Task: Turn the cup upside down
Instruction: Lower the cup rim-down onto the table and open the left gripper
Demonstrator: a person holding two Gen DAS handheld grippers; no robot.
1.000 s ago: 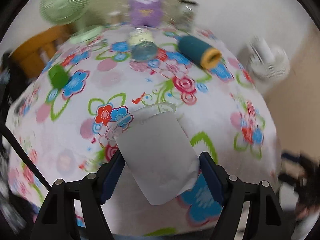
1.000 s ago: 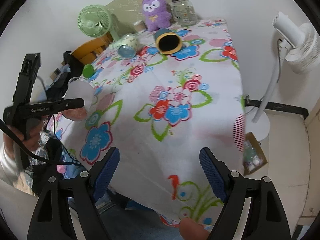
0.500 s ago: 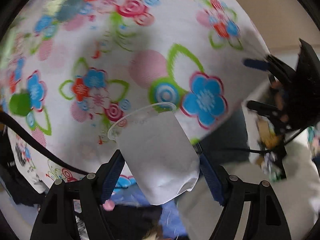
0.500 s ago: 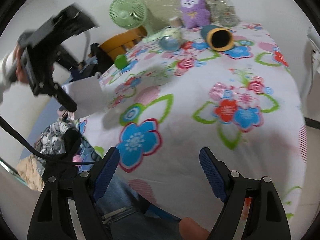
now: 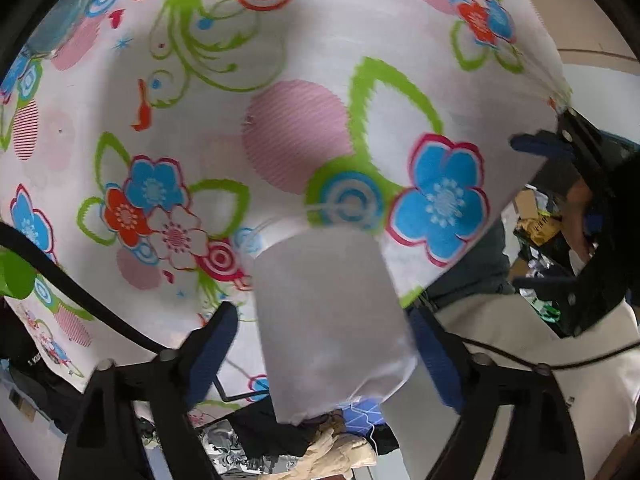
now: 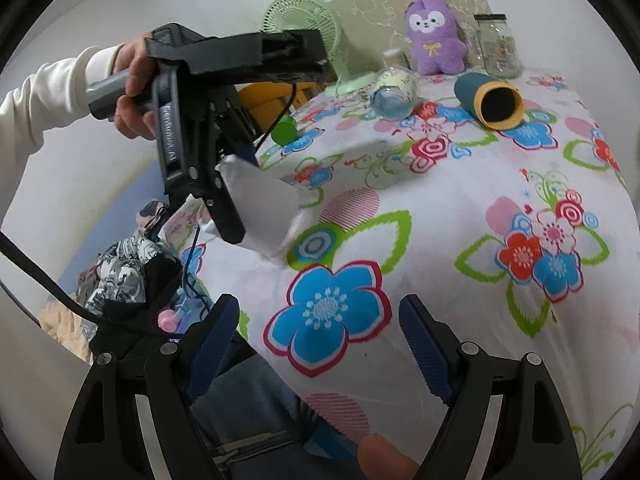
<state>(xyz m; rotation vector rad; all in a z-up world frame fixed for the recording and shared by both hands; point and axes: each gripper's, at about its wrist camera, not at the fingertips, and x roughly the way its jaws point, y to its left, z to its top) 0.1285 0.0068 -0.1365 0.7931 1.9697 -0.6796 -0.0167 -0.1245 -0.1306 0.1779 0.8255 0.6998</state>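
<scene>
Cup [image 5: 328,312] sits clamped between the blue pads of the left gripper [image 5: 322,356], a frosted white plastic one, tipped over with its mouth aimed down at the flowered cloth on the worktop [image 5: 280,80]. From the right wrist camera you can see the same cup [image 6: 260,204] hanging over the near left edge of the worktop [image 6: 460,208], rim low and close to the cloth, though I can't tell if it's actually touching. The left gripper [image 6: 224,200] is held from above by a hand [image 6: 134,92] in a white sleeve. The right gripper [image 6: 320,344] is spread wide with nothing between its pads, just hovering over the front edge by the big blue flower. Farther back on the cloth there's a teal and yellow tumbler [image 6: 490,100] on its side, a tipped glass jar [image 6: 394,94], a green cap [image 6: 285,130], a purple plush toy [image 6: 434,40], an upright glass jar [image 6: 496,46] and a green fan [image 6: 300,20].
</scene>
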